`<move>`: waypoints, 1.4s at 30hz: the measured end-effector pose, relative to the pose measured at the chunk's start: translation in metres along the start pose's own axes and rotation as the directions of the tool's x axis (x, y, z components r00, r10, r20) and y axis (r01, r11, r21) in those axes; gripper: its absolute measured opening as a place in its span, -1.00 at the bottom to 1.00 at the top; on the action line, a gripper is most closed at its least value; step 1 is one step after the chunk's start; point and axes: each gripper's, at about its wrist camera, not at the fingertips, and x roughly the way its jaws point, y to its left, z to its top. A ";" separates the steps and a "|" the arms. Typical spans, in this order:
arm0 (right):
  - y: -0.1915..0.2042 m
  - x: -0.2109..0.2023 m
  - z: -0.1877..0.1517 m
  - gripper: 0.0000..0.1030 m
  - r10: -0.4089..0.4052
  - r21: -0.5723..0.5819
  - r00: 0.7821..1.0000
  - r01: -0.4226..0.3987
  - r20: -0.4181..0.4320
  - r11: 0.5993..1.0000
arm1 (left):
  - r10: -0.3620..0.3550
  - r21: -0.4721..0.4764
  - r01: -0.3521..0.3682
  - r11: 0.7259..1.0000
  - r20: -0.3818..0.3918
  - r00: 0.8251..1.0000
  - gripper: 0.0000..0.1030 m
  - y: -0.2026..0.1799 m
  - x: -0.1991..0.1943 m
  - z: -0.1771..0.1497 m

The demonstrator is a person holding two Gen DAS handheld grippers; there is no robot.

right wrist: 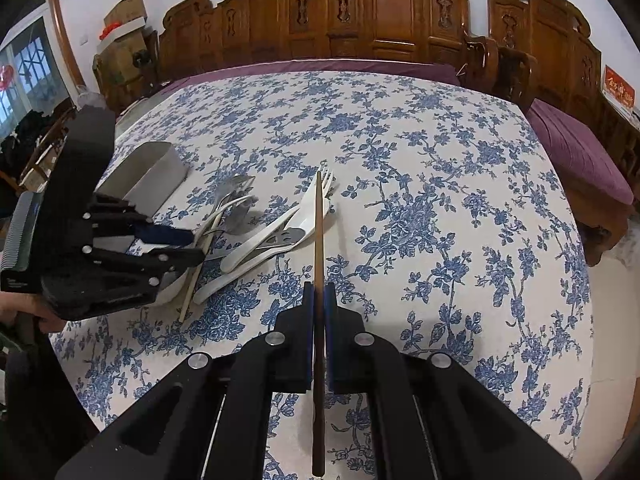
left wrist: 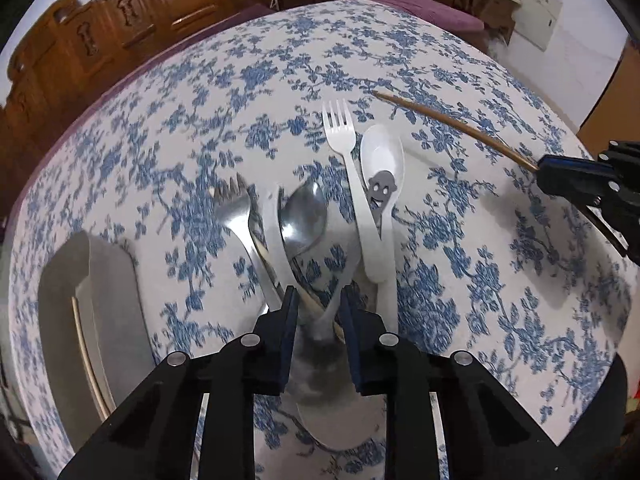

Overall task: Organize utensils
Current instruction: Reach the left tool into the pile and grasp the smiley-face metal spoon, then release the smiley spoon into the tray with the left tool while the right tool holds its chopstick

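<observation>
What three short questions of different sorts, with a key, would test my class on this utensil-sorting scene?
1. True or false: the right claw is shut on a thin brown wooden chopstick.
2. Which white plastic utensil carries a grey cartoon face? A) fork B) spoon C) knife
3. Fill in: the grey metal utensil holder stands on a tablecloth printed with ____ flowers.

Key: 1 true. 2 B. 3 blue.
</observation>
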 end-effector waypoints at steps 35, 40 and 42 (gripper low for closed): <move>-0.001 0.004 -0.004 -0.88 0.000 0.014 1.000 0.000 -0.010 1.000 | -0.007 0.073 0.008 0.997 -0.011 1.000 -0.90 -0.020 -0.012 0.001; 0.001 0.003 -0.003 -0.88 0.005 0.011 1.000 -0.005 -0.007 1.000 | -0.040 0.060 0.038 0.997 0.031 0.999 -0.90 -0.020 -0.035 -0.001; 0.002 0.002 -0.002 -0.88 0.005 0.011 1.000 -0.005 0.001 1.000 | -0.047 0.043 0.045 0.998 0.051 0.998 -0.90 -0.017 -0.044 -0.003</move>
